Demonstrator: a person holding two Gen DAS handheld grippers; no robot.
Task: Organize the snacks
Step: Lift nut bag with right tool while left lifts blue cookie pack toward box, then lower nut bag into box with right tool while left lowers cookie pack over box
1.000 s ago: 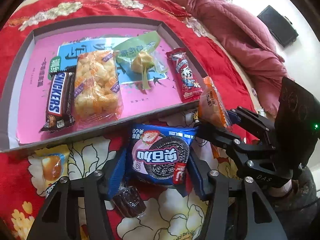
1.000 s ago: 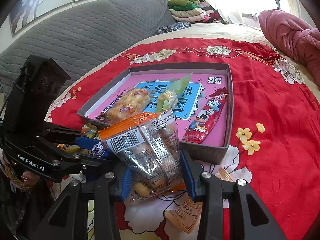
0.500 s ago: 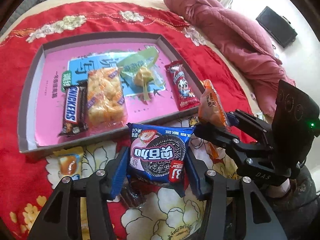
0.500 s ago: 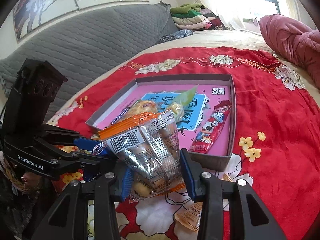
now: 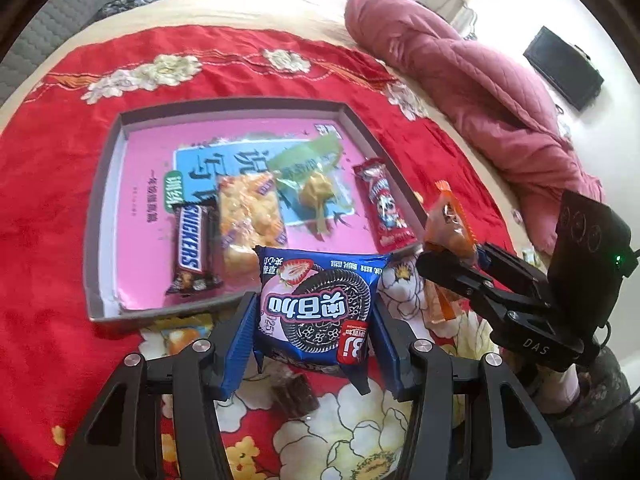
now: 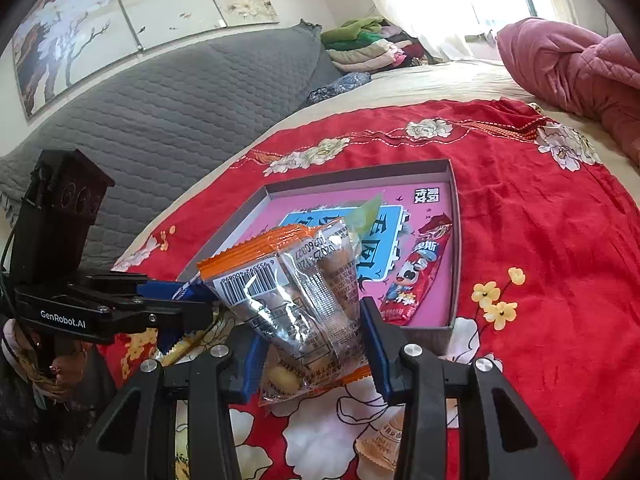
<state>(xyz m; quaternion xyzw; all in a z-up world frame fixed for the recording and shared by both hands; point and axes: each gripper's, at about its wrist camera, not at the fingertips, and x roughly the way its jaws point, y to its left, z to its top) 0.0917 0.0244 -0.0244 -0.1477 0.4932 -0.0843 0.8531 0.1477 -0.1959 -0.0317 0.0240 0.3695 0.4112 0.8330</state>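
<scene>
On a bed draped in a red floral cloth point(image 5: 48, 208), a shallow grey-walled tray point(image 5: 93, 216) keeps open pink floor along its far and left edges. The left gripper point(image 5: 314, 312) pinches a blue strawberry Oreo pack point(image 5: 320, 304) raised above the tray's near wall. The right gripper point(image 6: 310, 344) clamps an orange-trimmed clear snack bag point(image 6: 296, 300) beside the near right corner. Inside lie a Snickers bar point(image 5: 192, 250) and a red wrapper point(image 5: 382, 208).
</scene>
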